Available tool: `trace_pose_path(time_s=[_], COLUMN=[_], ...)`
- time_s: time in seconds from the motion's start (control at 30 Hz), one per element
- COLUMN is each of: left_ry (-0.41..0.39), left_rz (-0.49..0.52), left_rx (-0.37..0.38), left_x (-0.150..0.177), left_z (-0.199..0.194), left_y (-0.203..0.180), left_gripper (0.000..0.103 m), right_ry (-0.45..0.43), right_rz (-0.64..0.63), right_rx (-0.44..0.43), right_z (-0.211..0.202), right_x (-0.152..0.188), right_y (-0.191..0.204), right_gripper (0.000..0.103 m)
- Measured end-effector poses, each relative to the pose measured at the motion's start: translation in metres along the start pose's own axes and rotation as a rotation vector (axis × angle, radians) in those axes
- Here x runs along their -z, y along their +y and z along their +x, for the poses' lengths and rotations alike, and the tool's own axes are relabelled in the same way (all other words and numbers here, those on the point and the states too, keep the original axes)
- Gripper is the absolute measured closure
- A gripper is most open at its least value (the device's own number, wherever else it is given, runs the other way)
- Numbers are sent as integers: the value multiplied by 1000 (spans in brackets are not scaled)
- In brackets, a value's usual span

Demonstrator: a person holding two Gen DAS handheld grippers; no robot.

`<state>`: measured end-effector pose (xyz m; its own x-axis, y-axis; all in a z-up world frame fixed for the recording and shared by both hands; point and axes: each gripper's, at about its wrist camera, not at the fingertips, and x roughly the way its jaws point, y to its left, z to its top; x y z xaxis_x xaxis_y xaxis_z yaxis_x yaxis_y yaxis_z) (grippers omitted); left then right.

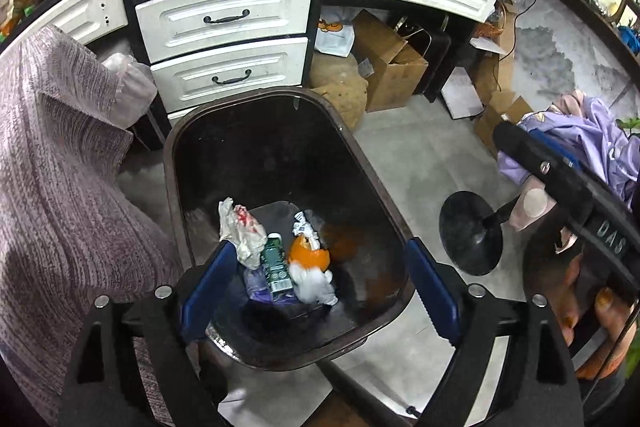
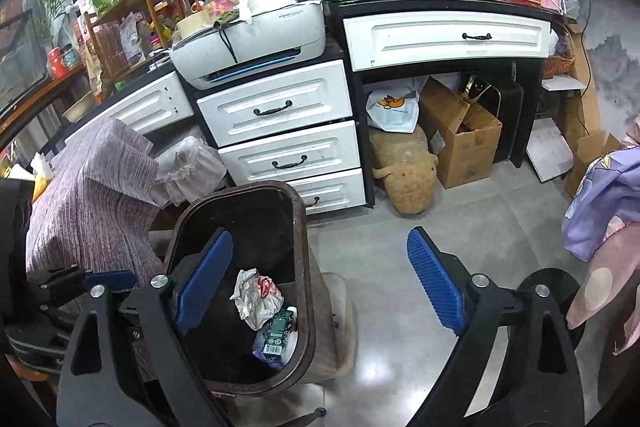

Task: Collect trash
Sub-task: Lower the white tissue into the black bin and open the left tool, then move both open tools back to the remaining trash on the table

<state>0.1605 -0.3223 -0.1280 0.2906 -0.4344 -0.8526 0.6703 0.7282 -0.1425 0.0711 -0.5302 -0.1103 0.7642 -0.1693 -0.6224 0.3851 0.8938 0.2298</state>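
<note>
A dark brown trash bin [image 1: 180, 167] stands on the floor before white drawers. In it lie a crumpled white bag with red print [image 1: 240, 231], a green bottle [image 1: 276, 267], an orange wrapper [image 1: 308, 253] and white crumpled paper [image 1: 314, 285]. My left gripper [image 1: 320, 291] is open and empty right above the bin's mouth. My right gripper [image 2: 320, 287] is open and empty, over the bin's right rim [image 2: 306, 267] and the floor. The bag [image 2: 256, 297] and bottle [image 2: 278, 333] also show in the right wrist view. The other gripper shows at the right of the left wrist view [image 1: 560, 187].
White drawers [image 2: 280, 107] with a printer [image 2: 256, 39] on top stand behind the bin. Cardboard boxes [image 2: 460, 135] and a plush toy [image 2: 404, 171] sit under the desk. A purple-grey knitted cloth [image 1: 52, 187] hangs at left. A black round stand base [image 1: 472, 231] and purple fabric [image 2: 604, 195] are at right.
</note>
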Motion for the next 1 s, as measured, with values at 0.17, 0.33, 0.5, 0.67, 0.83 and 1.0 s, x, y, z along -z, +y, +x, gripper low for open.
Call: trace_pose_path(time_s=[0.17, 0.33, 0.5, 0.67, 0.83, 1.0], left_ry=[-22, -72, -123, -177, -224, -254], left_rz=[-3, -7, -46, -58, -70, -74], left_rx=[11, -7, -8, -36, -81, -138], left_x=[6, 10, 14, 19, 27, 39], left_z=[-11, -32, -56, -81, -106, -130], left_y=[-1, -1, 10, 19, 32, 52], left_gripper=[13, 11, 11, 10, 9, 9], right_ry=[2, 1, 3, -9, -24, -32], right_rz=[20, 19, 37, 22, -29, -123], right_rx=[-4, -10, -46, -83, -141, -205], right_z=[0, 0, 0, -3, -7, -8], right_x=[1, 0, -3, -7, -13, -22], right_y=[-3, -2, 1, 16, 44, 85], right_gripper=[12, 12, 11, 11, 10, 10])
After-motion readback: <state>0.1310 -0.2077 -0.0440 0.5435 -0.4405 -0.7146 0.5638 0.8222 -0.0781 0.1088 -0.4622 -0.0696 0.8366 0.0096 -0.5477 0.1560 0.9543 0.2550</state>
